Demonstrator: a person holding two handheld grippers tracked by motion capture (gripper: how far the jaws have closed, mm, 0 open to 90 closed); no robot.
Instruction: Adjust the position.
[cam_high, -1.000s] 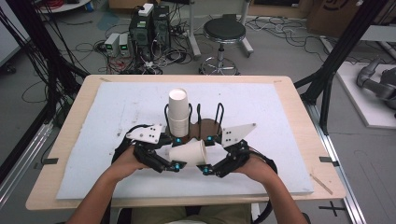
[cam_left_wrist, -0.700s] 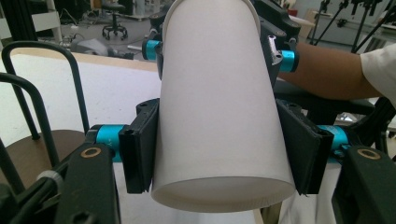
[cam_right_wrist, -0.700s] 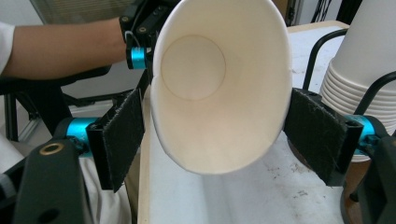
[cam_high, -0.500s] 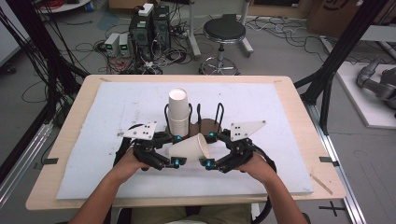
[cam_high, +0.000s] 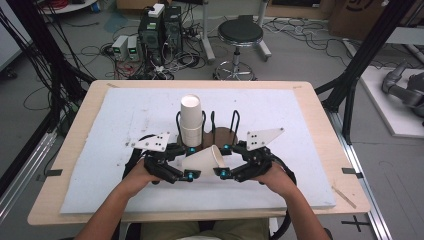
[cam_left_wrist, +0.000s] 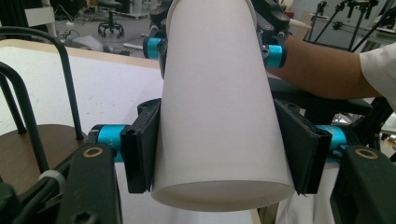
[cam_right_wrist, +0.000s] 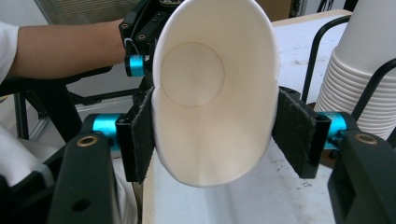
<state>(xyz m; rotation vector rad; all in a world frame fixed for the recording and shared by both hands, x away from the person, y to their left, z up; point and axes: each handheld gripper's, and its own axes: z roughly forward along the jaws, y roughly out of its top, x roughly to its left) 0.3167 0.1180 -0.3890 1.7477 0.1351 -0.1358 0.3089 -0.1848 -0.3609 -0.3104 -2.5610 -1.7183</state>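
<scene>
High view: a white paper cup lies on its side between the two grippers, above the white mat of the surface, its mouth turned toward the person's right. The left gripper has it at the narrow base end, the right gripper at the rim end. Just behind them a stack of cups stands upright in a black wire rack with a brown round base. A black stool stands on the floor beyond the surface.

Left gripper view: the left gripper is clamped on the paper cup, both pads pressed flat to the cup wall near its base, bottom toward the camera. The right gripper closes on the far, wider end.

Right gripper view: the right gripper grasps the paper cup near the rim, which is squeezed into an oval; the inside bottom is visible. The left gripper holds the far end. The stack of cups stands at right.
</scene>
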